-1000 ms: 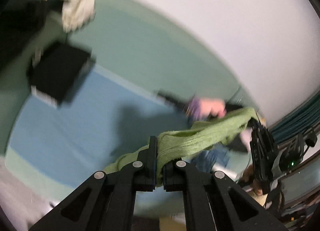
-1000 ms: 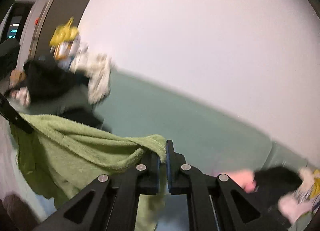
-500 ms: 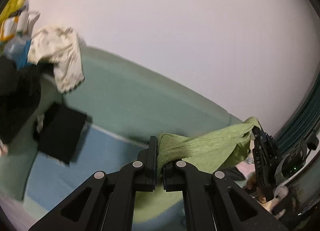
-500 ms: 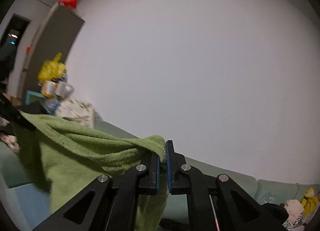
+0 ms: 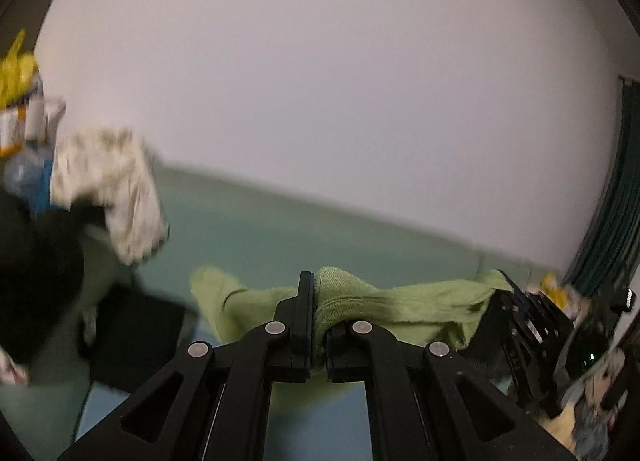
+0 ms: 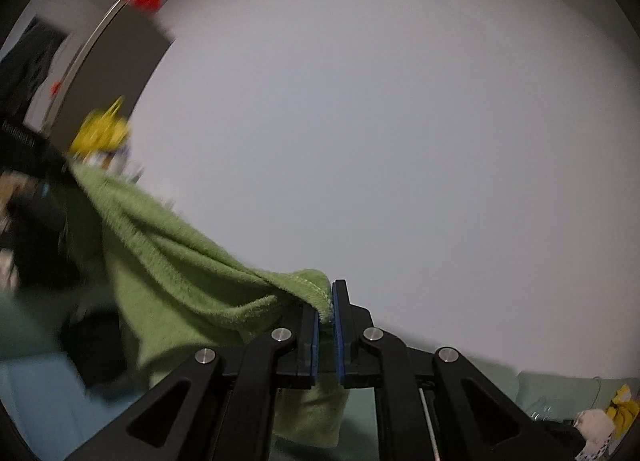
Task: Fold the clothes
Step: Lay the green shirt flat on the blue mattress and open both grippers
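L wrist view, left to right: yellow plastic bag (image 5: 16, 71) and white containers at far left edge, blurred, can't ID further. Next, cream speckled cloth (image 5: 116, 189) draped over a black heap (image 5: 36, 273), on a pale green sofa back (image 5: 280, 229). Below that a black flat rectangular item (image 5: 136, 337) lies on the seat, partly hidden by the left gripper (image 5: 317, 325) frame. Blue seat surface only visible in slivers under the frame.

Left gripper: jaws clamped narrow on a bunched edge of the green terry towel (image 5: 400, 301). Towel is held up in the air, spanning from these jaws rightward to the right gripper (image 5: 508, 301), whose black body covers the towel's far corner. One loose corner sticks out to the left of the jaws. Far right: dark green curtain (image 5: 612, 197), plus a jumble of mixed clothes at bottom right, cut off by lens rim, too blurry to sort.

R wrist view, left to right: dark doorway, grey tall cabinet (image 6: 116, 73) w/ red thing on top, the yellow bag again. L gripper body enters at left edge, holding the towel's other end. Towel (image 6: 180, 273) slopes down to the right gripper (image 6: 325, 313), jaws nearly closed on the stitched hem, rest hanging below and blocking most of the sofa. Plain white wall (image 6: 400, 141) fills the middle. Bottom right: small pile of cloth, cropped.
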Motion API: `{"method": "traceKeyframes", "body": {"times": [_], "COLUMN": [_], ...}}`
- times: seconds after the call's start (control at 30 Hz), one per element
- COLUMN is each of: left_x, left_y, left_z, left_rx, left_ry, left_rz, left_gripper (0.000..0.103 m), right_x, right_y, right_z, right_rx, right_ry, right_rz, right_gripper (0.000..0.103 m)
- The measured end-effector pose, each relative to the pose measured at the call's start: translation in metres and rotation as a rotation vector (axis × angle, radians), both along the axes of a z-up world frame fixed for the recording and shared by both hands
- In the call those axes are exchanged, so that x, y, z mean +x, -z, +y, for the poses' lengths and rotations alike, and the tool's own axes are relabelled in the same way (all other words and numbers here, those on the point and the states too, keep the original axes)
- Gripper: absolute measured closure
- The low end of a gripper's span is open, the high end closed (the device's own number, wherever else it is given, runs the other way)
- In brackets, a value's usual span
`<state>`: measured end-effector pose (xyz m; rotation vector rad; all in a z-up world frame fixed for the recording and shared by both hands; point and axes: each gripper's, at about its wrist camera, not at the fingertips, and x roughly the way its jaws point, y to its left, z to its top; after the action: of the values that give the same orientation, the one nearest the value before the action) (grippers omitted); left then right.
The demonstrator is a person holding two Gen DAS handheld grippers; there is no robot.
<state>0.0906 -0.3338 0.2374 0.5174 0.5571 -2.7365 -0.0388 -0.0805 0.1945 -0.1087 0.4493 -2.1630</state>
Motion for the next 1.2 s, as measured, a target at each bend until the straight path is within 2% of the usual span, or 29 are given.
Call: {"method": "traceKeyframes", "body": {"times": [0.07,0.13,0.17,0.23,0.33,0.37,0.4,0.43,0.5,0.67,0.7,0.73,0.77,0.8,0.83,0.87,0.9,0.93,0.97,1.03,1.13,1.2], "left_x": [0.004,0.01,0.014,0.024,0.042,0.048,0.055,0.063,0.079,0.11,0.114,0.117,0.121,0.124,0.127,0.129,0.123,0.117,0.11,0.098,0.079,0.067], "left_y": [0.06,0.134,0.176,0.258,0.367,0.4,0.413,0.421,0.436,0.431,0.429,0.426,0.422,0.418,0.414,0.41,0.411,0.412,0.412,0.414,0.416,0.417], "left_z": [-0.001,-0.001,0.0,0.002,0.003,0.004,0.01,0.014,0.021,0.024,0.023,0.023,0.02,0.018,0.012,0.006,0.0,-0.006,-0.012,-0.025,-0.044,-0.056], "left_rx": [0.045,0.101,0.153,0.288,0.522,0.594,0.623,0.637,0.666,0.694,0.688,0.681,0.668,0.655,0.659,0.661,0.643,0.625,0.607,0.571,0.517,0.481], "left_ry": [0.019,0.014,0.014,0.01,-0.026,-0.041,-0.049,-0.046,-0.04,-0.063,-0.065,-0.068,-0.078,-0.087,-0.093,-0.099,-0.108,-0.118,-0.127,-0.146,-0.174,-0.192], "left_rz": [-0.086,-0.197,-0.256,-0.37,-0.527,-0.576,-0.606,-0.616,-0.638,-0.68,-0.694,-0.707,-0.72,-0.732,-0.741,-0.749,-0.752,-0.754,-0.755,-0.759,-0.764,-0.768], "left_gripper": [0.099,0.099,0.099,0.099,0.099,0.099,0.099,0.099,0.099,0.099,0.099,0.099,0.097,0.095,0.085,0.064,0.051,0.032,0.029,0.029,0.029,0.029], "right_x": [0.004,0.008,0.009,0.008,0.016,0.02,0.026,0.033,0.047,0.087,0.095,0.102,0.103,0.09,0.077,0.065,0.05,0.03,0.011,-0.021,-0.047,-0.055], "right_y": [0.052,0.121,0.16,0.247,0.361,0.393,0.412,0.425,0.427,0.418,0.419,0.42,0.418,0.411,0.404,0.396,0.389,0.381,0.373,0.369,0.395,0.416], "right_z": [0.002,0.005,0.004,-0.006,0.003,0.006,0.01,0.015,0.026,0.045,0.048,0.05,0.052,0.054,0.056,0.057,0.059,0.061,0.061,0.065,0.037,0.028], "right_rx": [0.104,0.228,0.299,0.465,0.723,0.8,0.853,0.892,0.905,0.998,1.025,1.052,1.058,1.018,0.977,0.936,0.89,0.829,0.762,0.69,0.692,0.731], "right_ry": [-0.047,-0.114,-0.146,-0.194,-0.176,-0.171,-0.167,-0.176,-0.246,-0.477,-0.505,-0.534,-0.547,-0.524,-0.502,-0.479,-0.453,-0.411,-0.354,-0.212,-0.001,0.062], "right_rz": [-0.083,-0.232,-0.327,-0.537,-0.812,-0.882,-0.901,-0.92,-0.952,-0.963,-0.94,-0.917,-0.909,-0.939,-0.968,-0.996,-1.028,-1.062,-1.084,-1.078,-1.017,-0.994], "right_gripper": [0.096,0.097,0.097,0.097,0.097,0.097,0.097,0.097,0.097,0.097,0.097,0.088,0.074,0.063,0.046,0.038,0.037,0.034,0.029,0.028,0.03,0.032]}}
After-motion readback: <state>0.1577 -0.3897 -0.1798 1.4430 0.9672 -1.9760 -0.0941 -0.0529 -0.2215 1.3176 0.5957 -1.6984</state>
